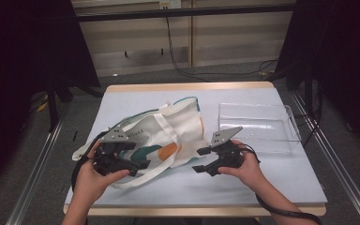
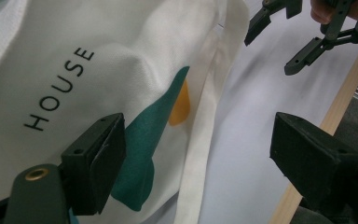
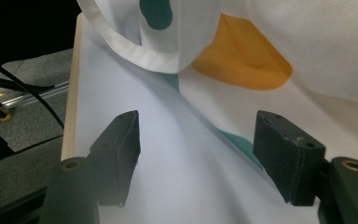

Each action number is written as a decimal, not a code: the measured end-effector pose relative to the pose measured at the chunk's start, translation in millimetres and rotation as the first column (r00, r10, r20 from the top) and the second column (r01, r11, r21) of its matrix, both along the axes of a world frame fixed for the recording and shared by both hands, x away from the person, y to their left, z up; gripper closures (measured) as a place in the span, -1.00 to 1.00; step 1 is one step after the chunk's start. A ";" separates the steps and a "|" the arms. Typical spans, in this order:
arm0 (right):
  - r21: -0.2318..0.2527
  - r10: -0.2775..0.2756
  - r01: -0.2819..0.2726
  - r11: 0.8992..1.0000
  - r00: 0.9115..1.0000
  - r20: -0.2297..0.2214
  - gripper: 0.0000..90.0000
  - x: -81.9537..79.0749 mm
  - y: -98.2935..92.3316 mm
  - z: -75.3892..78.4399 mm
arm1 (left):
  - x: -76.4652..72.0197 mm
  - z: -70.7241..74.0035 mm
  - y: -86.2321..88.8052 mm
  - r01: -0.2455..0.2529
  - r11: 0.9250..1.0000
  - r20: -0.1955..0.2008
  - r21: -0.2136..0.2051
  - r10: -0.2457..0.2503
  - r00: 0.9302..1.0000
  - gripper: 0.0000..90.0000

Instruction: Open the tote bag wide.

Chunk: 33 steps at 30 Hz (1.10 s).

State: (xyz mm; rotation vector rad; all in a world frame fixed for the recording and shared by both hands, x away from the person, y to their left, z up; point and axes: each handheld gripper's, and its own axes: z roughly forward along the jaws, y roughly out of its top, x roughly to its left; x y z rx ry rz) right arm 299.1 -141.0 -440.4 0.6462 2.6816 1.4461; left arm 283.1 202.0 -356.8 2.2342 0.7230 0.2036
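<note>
Left claw [image 1: 138, 168]: jaws apart, nothing between the pads; it hovered over the bag's near-left part, by the desk's near-left corner. In its own view one pad [image 2: 95, 161] sat over the printed cloth, the other over bare desk.
Right claw [image 1: 200, 160]: jaws apart, empty; it pointed left at the bag's right edge, near the middle of the desk's near side. Its own view had the bag's hem running between the two pads [image 3: 289, 154], which were clear of the cloth.
Hands: left hand [image 1: 91, 176] and right hand [image 1: 248, 166] each gripped a tool from the near edge.
Bag [image 1: 161, 133]: white cloth tote with green and orange blobs and the word HOUSE [image 2: 58, 88], lying flat and rumpled left of the desk's centre, mouth toward the far side.
Strap [image 1: 143, 178]: a loop trailed loose toward the near edge, under the left claw.
Box [image 1: 258, 124]: clear plastic, empty, on the right half toward the far-right corner, apart from the bag.
Desk [image 1: 243, 187]: pale blue top with a wooden rim.
Done, by my reading: both claws brought up to the bag, one each side.
Left, by my reading: no grip taken; the bag remained unlifted and unfolded, and the box unfilled. What the bag was bound for could not be told.
</note>
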 end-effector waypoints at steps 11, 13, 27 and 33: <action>-0.005 -0.001 0.001 1.000 1.000 0.000 -0.24 5.6 16.8 4.3 | 3.6 4.8 2.2 0.004 1.000 0.003 0.011 -0.004 1.000 -0.56; -0.007 -0.002 0.002 1.000 1.000 -0.001 -0.23 5.9 18.2 4.4 | 4.2 5.8 2.9 0.007 1.000 0.004 0.018 -0.007 1.000 -0.55; 0.005 -0.009 0.009 1.000 1.000 0.007 -0.20 13.2 34.3 11.8 | 10.8 10.0 3.5 0.012 0.999 0.004 0.039 -0.012 1.000 -0.53; 0.009 -0.014 0.014 1.000 1.000 0.013 -0.19 16.9 39.9 12.3 | 12.4 15.7 1.8 0.018 0.999 0.004 0.042 -0.018 1.000 -0.51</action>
